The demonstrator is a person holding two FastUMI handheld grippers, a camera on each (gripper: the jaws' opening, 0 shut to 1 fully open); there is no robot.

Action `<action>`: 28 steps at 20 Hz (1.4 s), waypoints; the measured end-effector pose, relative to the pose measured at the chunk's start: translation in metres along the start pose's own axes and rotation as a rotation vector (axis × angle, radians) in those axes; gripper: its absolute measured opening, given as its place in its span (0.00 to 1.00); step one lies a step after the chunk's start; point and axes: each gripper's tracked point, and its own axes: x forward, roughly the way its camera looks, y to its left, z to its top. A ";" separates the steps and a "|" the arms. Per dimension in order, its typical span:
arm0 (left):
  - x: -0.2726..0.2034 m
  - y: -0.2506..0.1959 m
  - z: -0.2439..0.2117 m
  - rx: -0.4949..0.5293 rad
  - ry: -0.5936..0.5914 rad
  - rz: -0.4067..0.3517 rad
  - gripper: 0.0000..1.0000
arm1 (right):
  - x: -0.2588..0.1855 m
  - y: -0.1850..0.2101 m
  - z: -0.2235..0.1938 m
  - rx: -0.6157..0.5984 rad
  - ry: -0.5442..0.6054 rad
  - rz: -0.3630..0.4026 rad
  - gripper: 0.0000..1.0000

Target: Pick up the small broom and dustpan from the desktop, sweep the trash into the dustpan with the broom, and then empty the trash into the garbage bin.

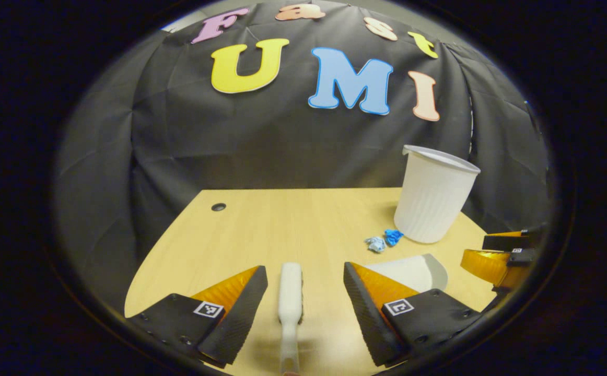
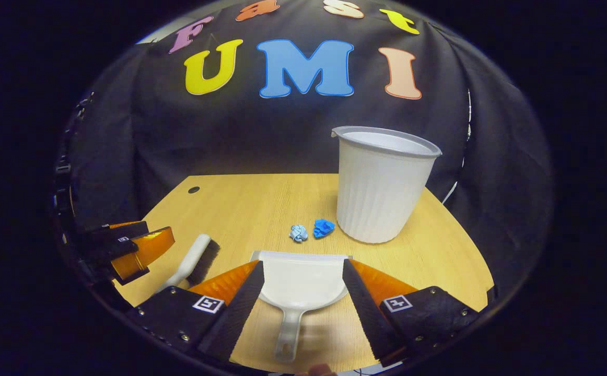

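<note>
The left gripper [image 1: 305,292] was wide open around the broom [image 1: 290,292], and the right gripper [image 2: 302,290] was wide open around the dustpan [image 2: 303,279], likely ready to grab; trash [image 2: 311,230] lay beside the bin [image 2: 382,183]

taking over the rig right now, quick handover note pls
Left gripper: open, fingers either side of the broom, not gripping.
Right gripper: open, straddling the dustpan just above its handle, not gripping.
Both tools lie flat on the desk.
Two crumpled scraps of trash sit beyond the dustpan's front edge, beside the upright bin.
Done: approach only.
Left: grip both, sweep, empty into bin.
</note>
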 end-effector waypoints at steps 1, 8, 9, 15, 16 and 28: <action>0.004 0.000 -0.006 -0.002 0.022 0.001 0.96 | 0.003 -0.001 -0.004 0.002 0.020 -0.001 0.95; 0.025 0.009 -0.052 0.006 0.194 -0.009 0.96 | 0.018 -0.003 -0.036 0.029 0.169 -0.019 0.95; 0.028 0.011 -0.058 0.011 0.219 -0.011 0.96 | 0.021 -0.002 -0.042 0.035 0.186 -0.019 0.95; 0.037 0.020 -0.098 0.071 0.370 -0.034 0.96 | 0.026 -0.003 -0.069 0.080 0.307 -0.036 0.95; 0.039 0.021 -0.105 0.085 0.393 -0.041 0.96 | 0.026 -0.004 -0.075 0.083 0.334 -0.040 0.95; 0.058 0.029 -0.149 0.092 0.555 -0.064 0.96 | 0.055 0.011 -0.132 0.084 0.549 -0.007 0.95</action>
